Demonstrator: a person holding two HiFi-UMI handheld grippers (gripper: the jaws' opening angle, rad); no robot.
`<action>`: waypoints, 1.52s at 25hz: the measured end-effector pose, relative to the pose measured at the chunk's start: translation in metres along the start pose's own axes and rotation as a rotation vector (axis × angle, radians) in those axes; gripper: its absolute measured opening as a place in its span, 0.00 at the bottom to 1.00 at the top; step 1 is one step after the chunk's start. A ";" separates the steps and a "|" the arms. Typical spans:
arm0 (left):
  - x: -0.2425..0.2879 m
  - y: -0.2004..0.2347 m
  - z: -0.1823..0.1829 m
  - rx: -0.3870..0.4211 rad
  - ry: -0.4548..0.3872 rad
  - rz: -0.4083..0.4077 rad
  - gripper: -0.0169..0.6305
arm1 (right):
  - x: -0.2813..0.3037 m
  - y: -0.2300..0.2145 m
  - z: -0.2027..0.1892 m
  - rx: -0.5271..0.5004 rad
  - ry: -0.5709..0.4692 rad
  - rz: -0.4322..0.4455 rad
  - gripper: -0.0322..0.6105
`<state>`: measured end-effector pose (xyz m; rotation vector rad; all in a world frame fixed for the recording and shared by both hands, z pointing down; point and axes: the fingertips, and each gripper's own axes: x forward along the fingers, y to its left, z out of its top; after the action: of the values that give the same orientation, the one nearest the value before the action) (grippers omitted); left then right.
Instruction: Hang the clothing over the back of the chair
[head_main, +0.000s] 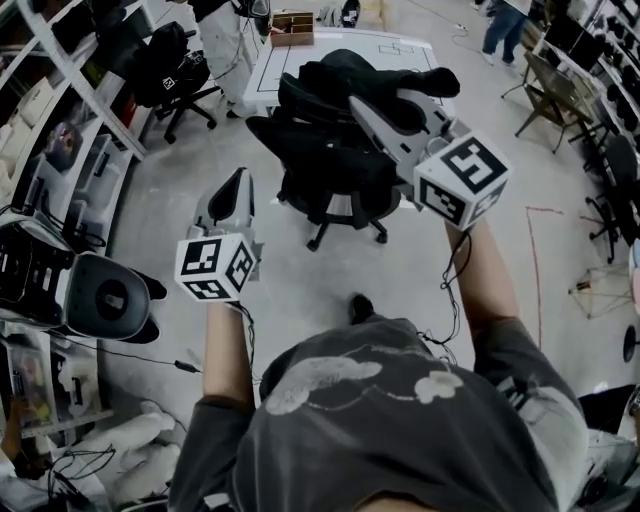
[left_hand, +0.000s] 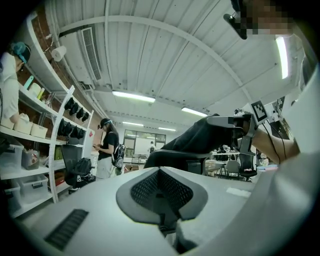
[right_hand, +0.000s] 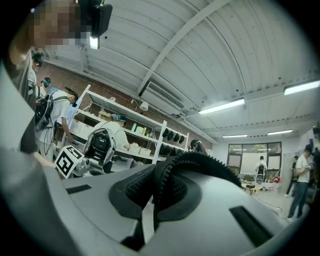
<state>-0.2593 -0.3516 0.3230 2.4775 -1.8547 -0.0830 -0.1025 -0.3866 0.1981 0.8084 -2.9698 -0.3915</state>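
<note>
A black office chair (head_main: 335, 185) stands on the grey floor ahead of me. Black clothing (head_main: 365, 80) is bunched above its backrest, and my right gripper (head_main: 358, 102) is shut on a fold of it. In the right gripper view a ribbed black edge of the clothing (right_hand: 200, 162) curls out from between the closed jaws. My left gripper (head_main: 238, 180) is lower left of the chair, apart from it, with its jaws together and nothing in them. The left gripper view shows the clothing (left_hand: 200, 136) lying over the chair (left_hand: 170, 158), with the right gripper (left_hand: 235, 120) holding it.
Shelving (head_main: 70, 110) with boxes and gear lines the left side. A second black chair (head_main: 180, 75) stands at the back left. A white table (head_main: 300, 55) carries a cardboard box (head_main: 292, 27) beyond the chair. Folding chairs (head_main: 545, 100) stand at the right. A person (left_hand: 106, 150) stands by the shelves.
</note>
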 end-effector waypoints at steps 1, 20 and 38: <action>-0.005 -0.001 -0.001 -0.001 0.001 -0.010 0.03 | -0.002 0.008 -0.001 -0.006 0.001 -0.006 0.04; -0.037 -0.059 -0.027 -0.022 0.040 -0.212 0.03 | -0.051 0.129 -0.044 -0.045 0.128 -0.074 0.04; -0.109 -0.147 -0.045 -0.029 0.091 -0.132 0.03 | -0.141 0.193 -0.075 0.161 0.066 0.090 0.04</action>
<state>-0.1460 -0.2050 0.3597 2.5362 -1.6431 -0.0014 -0.0682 -0.1724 0.3236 0.6816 -2.9910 -0.1204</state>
